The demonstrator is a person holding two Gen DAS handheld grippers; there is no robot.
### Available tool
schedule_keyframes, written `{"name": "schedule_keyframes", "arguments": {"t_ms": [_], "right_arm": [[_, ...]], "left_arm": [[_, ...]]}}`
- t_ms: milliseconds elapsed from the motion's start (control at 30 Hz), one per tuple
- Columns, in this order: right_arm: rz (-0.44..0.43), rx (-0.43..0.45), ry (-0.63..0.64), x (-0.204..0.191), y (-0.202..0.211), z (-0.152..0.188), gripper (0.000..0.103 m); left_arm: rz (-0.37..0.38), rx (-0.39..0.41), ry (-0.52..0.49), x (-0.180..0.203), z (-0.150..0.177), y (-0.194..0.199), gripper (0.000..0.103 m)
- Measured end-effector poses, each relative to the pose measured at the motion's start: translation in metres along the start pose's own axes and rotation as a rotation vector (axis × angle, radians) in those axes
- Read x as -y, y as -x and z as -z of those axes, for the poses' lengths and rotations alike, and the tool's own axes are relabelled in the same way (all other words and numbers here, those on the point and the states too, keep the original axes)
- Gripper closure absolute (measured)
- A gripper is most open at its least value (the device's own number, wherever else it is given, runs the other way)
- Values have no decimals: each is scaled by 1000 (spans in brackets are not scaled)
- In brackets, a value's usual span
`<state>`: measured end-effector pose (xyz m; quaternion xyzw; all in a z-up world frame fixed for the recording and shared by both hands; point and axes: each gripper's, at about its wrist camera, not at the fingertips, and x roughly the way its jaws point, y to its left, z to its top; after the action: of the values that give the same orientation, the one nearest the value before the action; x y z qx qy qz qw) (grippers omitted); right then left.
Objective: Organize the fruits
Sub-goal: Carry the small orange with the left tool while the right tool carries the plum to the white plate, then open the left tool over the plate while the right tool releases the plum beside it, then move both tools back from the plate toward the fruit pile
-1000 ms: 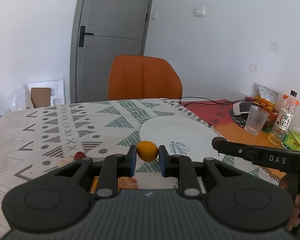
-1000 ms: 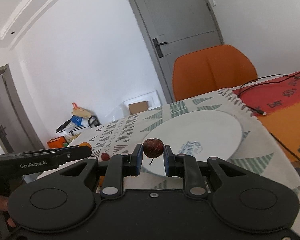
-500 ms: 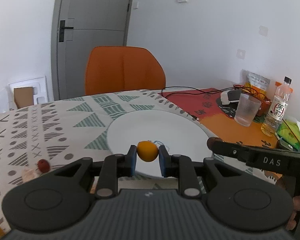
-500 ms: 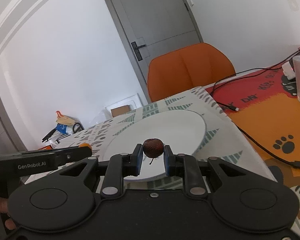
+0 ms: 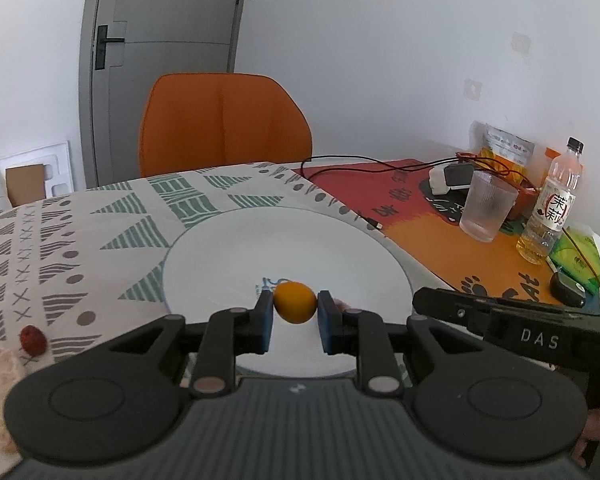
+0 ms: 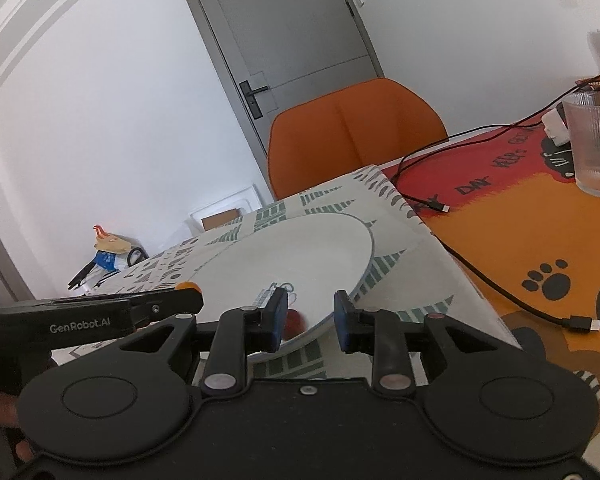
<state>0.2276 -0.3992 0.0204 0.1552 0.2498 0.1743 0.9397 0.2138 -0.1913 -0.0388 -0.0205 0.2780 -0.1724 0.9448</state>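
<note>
Item, right gripper [image 6: 310, 316]: jaws opening, nothing pressed between the pads; the small dark-red fruit [image 6: 294, 322], half a second ago pinched between them, has dropped free and lies low against the left pad on the near edge of the white plate [image 6: 300, 248], partly hidden; judged delivered, so one fruit is now placed. Item, left gripper [image 5: 295, 310]: clenched on a small orange fruit [image 5: 295, 307], a kumquat by its look, held above the near part of the same plate [image 5: 284, 240]; not yet released; the likely next step is to let it go beside the red one. Item, change of view since a second ago: the plate has come from mid-distance to directly beneath both grippers, filling the centre of the left wrist view; the orange chair [image 5: 224, 124] looms larger. Item, unsorted: another red fruit [image 5: 33, 340] on the patterned tablecloth [image 5: 80, 216], left of the plate and well apart from it; a pale object just below it, kind not discernible. Item, bystanders: ribbed glass [image 5: 486, 210], bottle [image 5: 552, 216], black cable [image 6: 460, 256] on the orange mat.
</note>
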Motion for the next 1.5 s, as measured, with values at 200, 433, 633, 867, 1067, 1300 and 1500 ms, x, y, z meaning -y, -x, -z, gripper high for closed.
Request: {"name": "schedule_keyframes", "arguments": {"t_ms": [200,433,633,867,1067,1300,1500], "right_arm": [[14,-11,-17,6,0,3,75],[22,-13,-9,4,2,2,67],[27,-7,3,-5,4,0,52],[36,40,26,-22,12,-4,9],[55,71,42,-37,17,-11,0],[84,90,33,-52,19,-15,0],[77,105,50,-68,22,-16,0]], "left_arm": [[15,-15,4,5,-1,-8,81],[-11,17,20,3,-5,3,68],[-49,41,85,-14,-2,25,30],[-92,114,107,-28,-5,55,16],[-151,172,122,-38,-9,79,9],[-189,209,143,-51,-7,104,6],[-199,201,188,-64,0,120,6]]}}
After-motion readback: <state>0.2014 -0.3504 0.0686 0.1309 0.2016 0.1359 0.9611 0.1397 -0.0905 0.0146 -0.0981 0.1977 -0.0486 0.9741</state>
